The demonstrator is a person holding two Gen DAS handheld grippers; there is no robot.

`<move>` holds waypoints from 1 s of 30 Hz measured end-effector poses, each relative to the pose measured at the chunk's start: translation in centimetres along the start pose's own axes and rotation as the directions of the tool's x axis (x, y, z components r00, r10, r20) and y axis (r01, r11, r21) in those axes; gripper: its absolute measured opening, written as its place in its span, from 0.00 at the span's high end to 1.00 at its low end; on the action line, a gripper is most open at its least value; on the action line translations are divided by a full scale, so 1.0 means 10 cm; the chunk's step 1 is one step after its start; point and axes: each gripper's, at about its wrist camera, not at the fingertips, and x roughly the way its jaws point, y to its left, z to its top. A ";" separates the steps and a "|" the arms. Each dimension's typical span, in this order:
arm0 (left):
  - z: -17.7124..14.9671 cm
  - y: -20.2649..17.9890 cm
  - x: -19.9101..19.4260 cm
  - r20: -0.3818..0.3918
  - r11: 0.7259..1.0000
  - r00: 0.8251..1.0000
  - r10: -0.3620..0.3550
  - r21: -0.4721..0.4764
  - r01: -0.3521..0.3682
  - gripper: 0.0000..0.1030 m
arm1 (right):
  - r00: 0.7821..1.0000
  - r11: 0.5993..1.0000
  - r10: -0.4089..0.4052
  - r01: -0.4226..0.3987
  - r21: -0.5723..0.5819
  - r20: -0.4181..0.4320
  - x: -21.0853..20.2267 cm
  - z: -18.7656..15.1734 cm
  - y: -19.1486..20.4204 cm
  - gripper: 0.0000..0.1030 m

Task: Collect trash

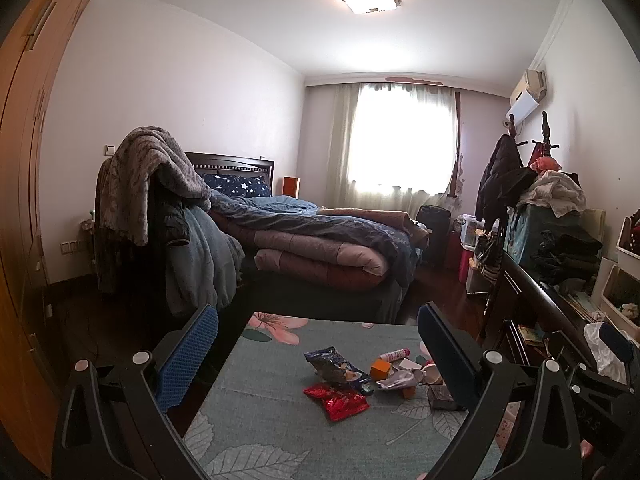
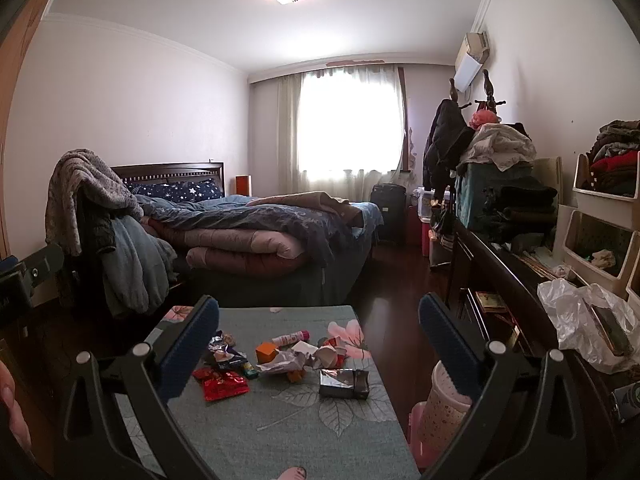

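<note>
Clearly the red snack wrapper (image 1: 336,401) lies ahead between the spread, empty jaws of the left gripper (image 1: 318,354), nearer than the right gripper (image 2: 319,338) (jaws also spread).

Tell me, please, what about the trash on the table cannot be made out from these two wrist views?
- Dark snack bag: print too small to read in either view.
- Silver box: in the left wrist view largely hidden behind the left gripper finger.
- Crumpled paper: what lies under it is covered.
- Pink cup beside the table: partly hidden behind the right gripper finger; contents unseen.
</note>
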 end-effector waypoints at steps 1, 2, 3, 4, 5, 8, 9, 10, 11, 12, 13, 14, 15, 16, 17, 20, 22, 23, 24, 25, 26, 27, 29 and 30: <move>0.02 0.00 0.00 0.000 1.000 1.000 -0.001 0.000 0.001 0.03 | 1.000 1.000 -0.001 0.001 0.000 0.000 0.00 0.00 0.00 0.03; 0.03 0.00 0.01 -0.001 1.000 1.000 -0.002 0.000 0.002 0.03 | 1.000 1.000 -0.002 0.002 0.000 -0.001 0.01 -0.01 0.00 0.03; 0.01 0.00 0.01 -0.002 1.000 1.000 -0.003 -0.001 0.003 0.03 | 1.000 1.000 -0.002 0.002 -0.001 -0.002 0.01 -0.01 0.00 0.03; 0.02 0.00 0.01 -0.003 1.000 1.000 -0.001 0.000 0.001 0.03 | 1.000 1.000 -0.002 0.002 0.000 -0.001 0.01 -0.01 0.00 0.03; 0.01 0.00 0.01 -0.002 1.000 1.000 0.000 0.001 0.000 0.03 | 1.000 1.000 -0.002 0.002 0.001 0.000 0.01 -0.01 0.00 0.03; 0.04 0.00 0.01 -0.003 1.000 1.000 -0.003 -0.002 0.003 0.03 | 1.000 1.000 -0.003 0.003 0.000 0.000 0.01 -0.01 0.00 0.03; 0.04 0.00 0.01 -0.003 1.000 1.000 -0.002 -0.002 0.002 0.03 | 1.000 1.000 -0.003 0.003 0.000 -0.001 0.01 -0.01 0.00 0.03; 0.03 0.00 0.01 -0.004 1.000 1.000 -0.001 -0.001 0.001 0.03 | 1.000 1.000 -0.001 0.001 0.000 -0.001 0.01 -0.01 -0.01 0.03; 0.04 0.00 0.01 -0.004 1.000 1.000 0.000 -0.001 0.000 0.03 | 1.000 1.000 0.000 0.000 0.000 -0.002 0.01 -0.01 -0.01 0.03; 0.04 0.00 0.01 -0.004 1.000 1.000 -0.001 -0.002 0.001 0.03 | 1.000 1.000 -0.001 0.001 0.000 -0.002 0.01 -0.01 -0.01 0.03; 0.03 0.01 0.01 -0.004 1.000 1.000 -0.002 -0.003 0.002 0.03 | 1.000 1.000 -0.001 0.001 0.001 -0.003 0.01 -0.02 -0.01 0.03; 0.04 0.00 0.02 -0.004 1.000 1.000 -0.003 -0.004 0.003 0.03 | 1.000 1.000 0.000 0.000 0.001 -0.003 0.01 -0.02 -0.01 0.03; 0.04 0.00 0.02 -0.005 1.000 1.000 -0.002 -0.003 0.002 0.03 | 1.000 1.000 -0.001 0.001 0.000 -0.003 0.01 -0.02 -0.01 0.03; 0.01 0.01 0.02 -0.006 1.000 1.000 -0.002 -0.004 0.002 0.03 | 1.000 1.000 -0.001 0.001 0.000 -0.005 0.01 -0.02 -0.01 0.03; 0.02 0.01 0.02 -0.005 1.000 1.000 -0.002 -0.003 0.002 0.03 | 1.000 1.000 0.000 0.000 0.000 -0.003 0.01 -0.02 -0.02 0.03; 0.04 0.00 0.02 -0.005 1.000 1.000 -0.001 -0.003 0.001 0.03 | 1.000 1.000 -0.001 0.001 0.000 -0.003 0.01 -0.02 -0.01 0.03; 0.03 0.01 0.02 -0.006 1.000 1.000 -0.002 -0.004 0.002 0.03 | 1.000 1.000 -0.001 0.001 0.000 -0.004 0.02 -0.02 -0.01 0.03; 0.03 0.01 0.02 -0.006 1.000 1.000 -0.003 -0.005 0.003 0.03 | 1.000 1.000 0.001 -0.001 0.000 -0.004 0.01 -0.02 -0.01 0.03; 0.05 0.00 0.02 -0.007 1.000 1.000 -0.002 -0.005 0.002 0.03 | 1.000 1.000 -0.001 0.001 0.000 -0.005 0.02 -0.02 -0.01 0.03; 0.02 0.01 0.02 -0.008 1.000 1.000 -0.001 -0.005 0.001 0.03 | 1.000 1.000 -0.003 0.003 0.000 -0.005 0.02 -0.02 -0.01 0.03; 0.05 0.00 0.02 -0.008 1.000 1.000 -0.001 -0.005 0.001 0.03 | 1.000 1.000 -0.002 0.002 0.000 -0.005 0.02 -0.03 -0.02 0.03; 0.05 0.00 0.02 -0.008 1.000 1.000 -0.001 -0.005 0.001 0.03 | 1.000 1.000 -0.002 0.002 0.001 -0.007 0.02 -0.04 -0.02 0.03; 0.03 -0.01 0.03 -0.010 1.000 1.000 -0.002 -0.007 0.002 0.03 | 1.000 1.000 -0.003 0.003 0.000 -0.008 0.02 -0.04 -0.01 0.03; 0.03 -0.01 0.03 -0.010 1.000 1.000 -0.002 -0.007 0.002 0.03 | 1.000 1.000 -0.002 0.003 0.000 -0.010 0.03 -0.04 -0.02 0.03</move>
